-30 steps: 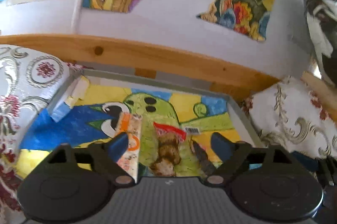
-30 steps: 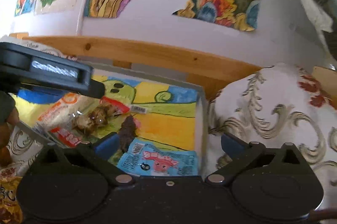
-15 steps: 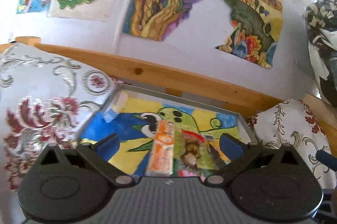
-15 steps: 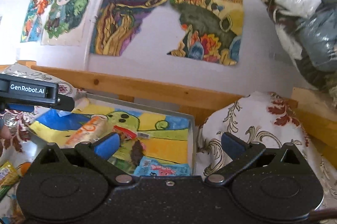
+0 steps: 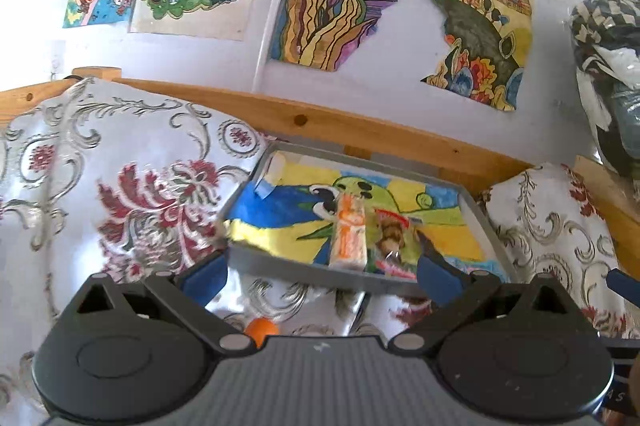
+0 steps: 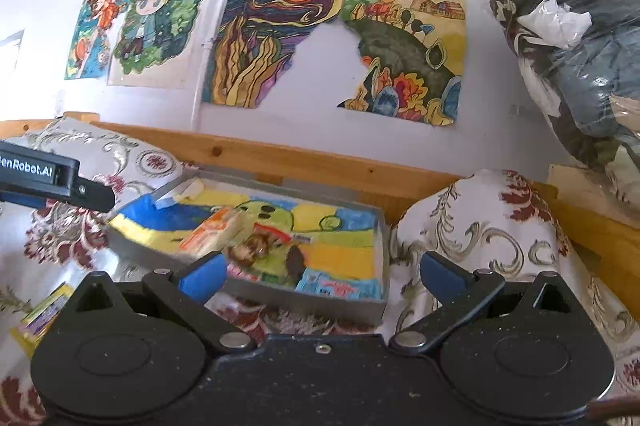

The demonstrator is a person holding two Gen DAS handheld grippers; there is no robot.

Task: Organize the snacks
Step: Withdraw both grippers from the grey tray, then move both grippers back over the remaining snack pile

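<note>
The left gripper (image 5: 320,272) hangs with its blue-tipped jaws spread wide and nothing between them; the right gripper (image 6: 320,272) is likewise wide open and empty. Beyond both lies a shallow grey tray (image 5: 320,276) (image 6: 320,300) lined with a bright painted sheet, and the snacks lie inside it, well apart from the fingertips; an orange-and-white packet (image 5: 349,236) (image 6: 214,230) rests lengthwise near the tray's middle; just beside it, touching or nearly so, is a clear packet of brown snacks with a red top (image 5: 394,234) (image 6: 256,248); a small dark piece (image 6: 295,262) lies next to that; a blue packet with pink print (image 6: 334,286) sits in the tray's near right corner. In the right wrist view a yellow packet (image 6: 42,318) lies outside the tray on the cloth at the lower left, and the black body of the other gripper juts in from the left edge; in the left wrist view a small orange round thing (image 5: 262,328) shows just below the tray, too blurred to name. The tray rests on a white cloth with silver scrolls and red flowers (image 5: 132,193); a cushion in the same fabric (image 6: 488,226) stands to its right; a wooden rail (image 5: 360,133) runs behind; coloured drawings (image 6: 280,29) cover the white wall; a clear bag of clothing (image 6: 580,37) hangs at the upper right.
</note>
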